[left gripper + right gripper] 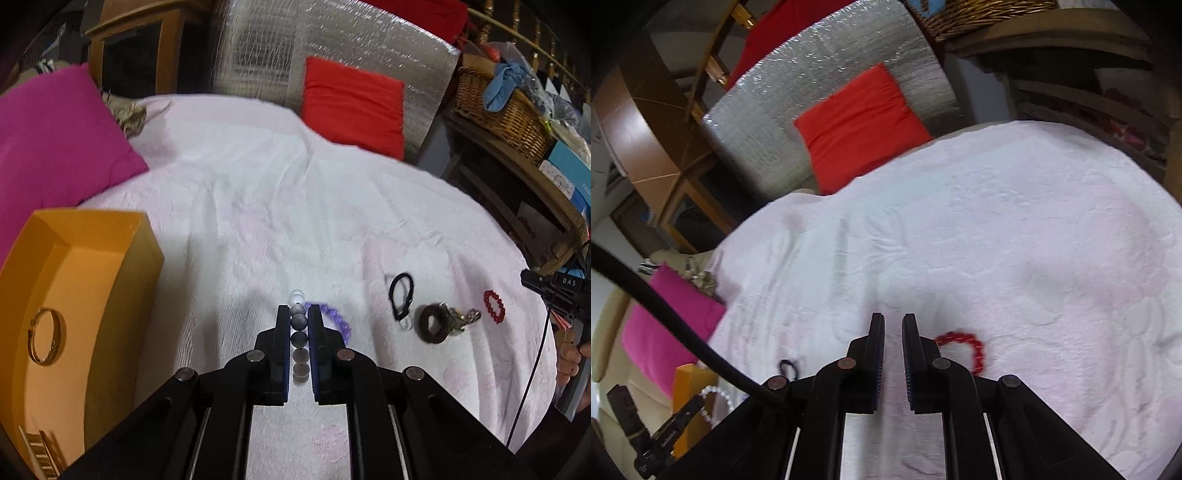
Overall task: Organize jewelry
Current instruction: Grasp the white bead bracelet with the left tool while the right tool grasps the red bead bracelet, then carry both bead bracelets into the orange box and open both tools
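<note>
A white quilted bedspread (258, 206) covers the bed in front of me, with a pink cushion (55, 140) at its left and a red cushion (352, 107) propped against a silver padded panel behind. My left gripper (299, 314) is pinching a grey-and-white bead bracelet (299, 325) between its 2 fingers, lifted above the bedspread. Just right of it a purple bead bracelet (338, 319) lies on the cloth. Further right sit a black cord loop (400, 295), a dark wooden ring (434, 325) touching a small metal clasp piece (463, 317), and a red bead bracelet (494, 307). The orange box (122, 295) at my left holds a gold bangle (46, 341). My right gripper (893, 319) hangs with a narrow gap between its fingers, gripping nothing, just left of the red bead bracelet (975, 350).
</note>
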Available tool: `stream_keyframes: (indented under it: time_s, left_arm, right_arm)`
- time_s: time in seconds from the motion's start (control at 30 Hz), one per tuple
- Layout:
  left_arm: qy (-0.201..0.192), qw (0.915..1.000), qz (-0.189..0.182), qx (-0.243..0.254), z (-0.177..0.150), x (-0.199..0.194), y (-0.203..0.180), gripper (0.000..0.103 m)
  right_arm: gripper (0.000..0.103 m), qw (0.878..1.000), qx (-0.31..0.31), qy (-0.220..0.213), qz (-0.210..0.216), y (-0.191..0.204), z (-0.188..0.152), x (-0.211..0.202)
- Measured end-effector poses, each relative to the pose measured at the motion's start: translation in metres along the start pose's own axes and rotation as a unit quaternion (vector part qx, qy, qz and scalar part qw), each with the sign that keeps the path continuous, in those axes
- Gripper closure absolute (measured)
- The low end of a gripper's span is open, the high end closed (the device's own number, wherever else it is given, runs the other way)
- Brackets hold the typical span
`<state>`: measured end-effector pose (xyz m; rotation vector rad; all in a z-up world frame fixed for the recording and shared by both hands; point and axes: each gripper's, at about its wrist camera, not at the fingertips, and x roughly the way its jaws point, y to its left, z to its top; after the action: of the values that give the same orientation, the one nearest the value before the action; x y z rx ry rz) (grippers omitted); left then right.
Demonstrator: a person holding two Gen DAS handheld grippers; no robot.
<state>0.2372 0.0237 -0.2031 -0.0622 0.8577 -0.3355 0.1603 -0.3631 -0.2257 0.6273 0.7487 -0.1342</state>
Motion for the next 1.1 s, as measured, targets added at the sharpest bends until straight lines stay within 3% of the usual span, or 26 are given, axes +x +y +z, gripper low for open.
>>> stream_keyframes:
  time_s: [0.07,0.13,0.2,0.23,0.33,0.47,0.53,0.57,0.7,0.77,0.8,1.0,1.07,1.1]
  left_arm:
    - [0.020,0.9997,0.004,-0.012,-0.002,0.007,0.006,0.094]
    - [0.033,0.9991,0.014,-0.022,-0.004,0.012,0.012,0.094]
    - [0.040,0.9986,0.022,-0.027,-0.004,0.014,0.017,0.094]
    - [0.042,0.9985,0.022,-0.029,-0.004,0.015,0.018,0.094]
    - [0.052,0.9980,0.022,-0.028,-0.006,0.017,0.020,0.094]
    - [0.062,0.9975,0.026,-0.021,-0.009,0.020,0.021,0.093]
    - [0.068,0.9971,0.027,-0.023,-0.009,0.022,0.023,0.093]
    - [0.073,0.9967,0.026,-0.025,-0.009,0.023,0.024,0.090]
    - [0.097,0.9947,0.022,-0.028,-0.012,0.031,0.024,0.069]
    - [0.104,0.9939,0.027,-0.024,-0.014,0.034,0.022,0.049]
    - [0.107,0.9936,0.029,-0.022,-0.014,0.036,0.022,0.046]
    - [0.113,0.9930,0.034,-0.007,-0.017,0.043,0.019,0.048]
    - [0.110,0.9934,0.031,-0.009,-0.017,0.043,0.020,0.074]
    - [0.109,0.9935,0.028,-0.012,-0.016,0.042,0.021,0.080]
  right_arm:
    - [0.088,0.999,0.015,0.026,-0.035,-0.010,0.000,0.007]
    - [0.070,0.997,0.022,0.048,-0.054,-0.018,0.000,0.015]
    - [0.045,0.996,0.028,0.053,-0.066,-0.024,0.000,0.020]
    - [0.045,0.996,0.023,0.052,-0.071,-0.025,-0.001,0.022]
    - [0.045,0.994,-0.005,0.057,-0.088,-0.021,-0.005,0.031]
    - [0.070,0.987,-0.035,0.099,-0.120,-0.021,-0.014,0.060]
    - [0.081,0.981,-0.089,0.082,-0.151,-0.009,-0.017,0.064]
    - [0.093,0.978,-0.108,0.080,-0.160,-0.005,-0.017,0.065]
    - [0.092,0.978,-0.116,0.055,-0.167,0.003,-0.016,0.056]
    - [0.092,0.980,-0.113,0.031,-0.162,0.004,-0.013,0.045]
    - [0.092,0.982,-0.108,0.019,-0.156,0.004,-0.011,0.040]
    - [0.092,0.988,-0.084,-0.031,-0.127,0.007,-0.006,0.012]
    - [0.092,0.988,-0.079,-0.043,-0.122,0.008,-0.005,0.006]
    - [0.092,0.989,-0.076,-0.048,-0.118,0.009,-0.005,0.002]
